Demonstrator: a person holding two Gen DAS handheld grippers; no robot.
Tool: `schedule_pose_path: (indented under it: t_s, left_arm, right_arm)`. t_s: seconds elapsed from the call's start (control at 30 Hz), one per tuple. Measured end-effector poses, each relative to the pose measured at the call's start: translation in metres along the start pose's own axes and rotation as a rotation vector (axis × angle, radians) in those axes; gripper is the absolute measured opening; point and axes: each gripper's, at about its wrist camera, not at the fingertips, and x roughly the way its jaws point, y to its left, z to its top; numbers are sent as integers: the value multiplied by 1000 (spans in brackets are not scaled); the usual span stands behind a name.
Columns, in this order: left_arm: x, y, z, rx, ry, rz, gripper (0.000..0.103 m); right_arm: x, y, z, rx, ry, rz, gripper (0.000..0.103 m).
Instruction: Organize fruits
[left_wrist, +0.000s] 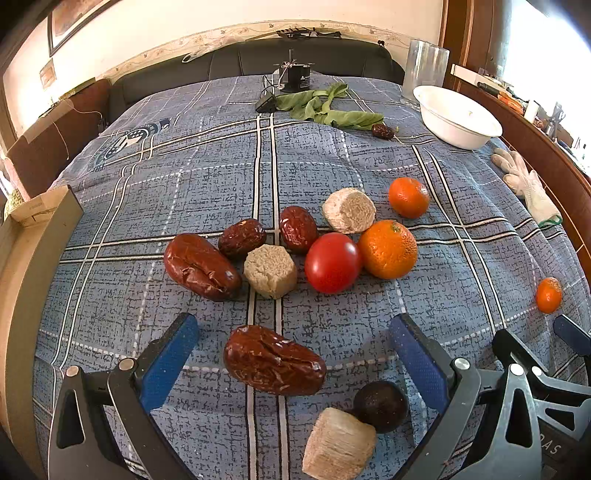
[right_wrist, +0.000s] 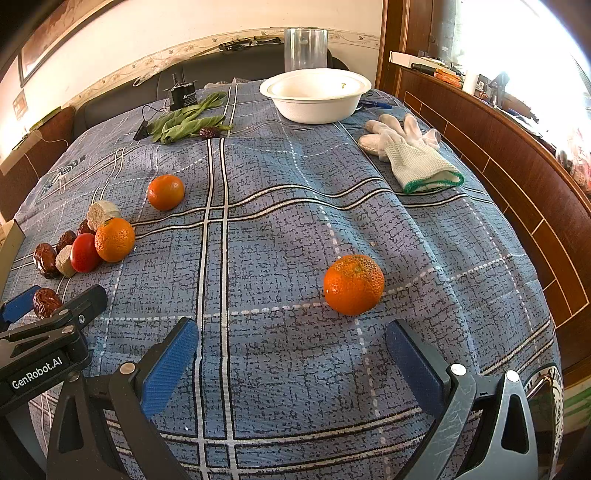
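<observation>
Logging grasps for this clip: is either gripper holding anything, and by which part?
Nothing is held. The left gripper stands open around a red date; the right gripper is open.

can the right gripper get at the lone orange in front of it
Probably yes. The right gripper is open, and the orange sits alone on the cloth just ahead and slightly right of its fingers, with nothing between them.

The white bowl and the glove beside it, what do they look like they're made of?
White bowl: probably molded pulp or foam, given its matte finish and thin rolled rim; plastic is possible. Glove: knitted fabric, likely cotton, with a visible mesh weave and green stitched cuff.
</observation>
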Motion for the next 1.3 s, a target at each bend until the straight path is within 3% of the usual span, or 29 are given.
schedule_pose_path:
  t_s: [0.33,0.73,0.83,0.93,1.13,1.3]
  left_arm:
    - [0,0,0,6,5,0,103]
    - [0,2,2,89,49,-63,102]
    - [-7,8,0,80,49,-85,94]
    - [-25,24,-1,40,5,-106,92]
    - [-85,71,-1,-27,-179,-15,92]
    - [-128,104,3,-80,-329,56,92]
  right_arm:
    - [0,1,1,-6,12,10,103]
    - [-2,0,0,-10,52,11,103]
    - [-3,0,0,-12,52,8,103]
    - [-2,0,1,-11,52,4,103]
    - [-7,-1,1,-5,44,-6,102]
    - [-51,-5,-2,24,-124,10,102]
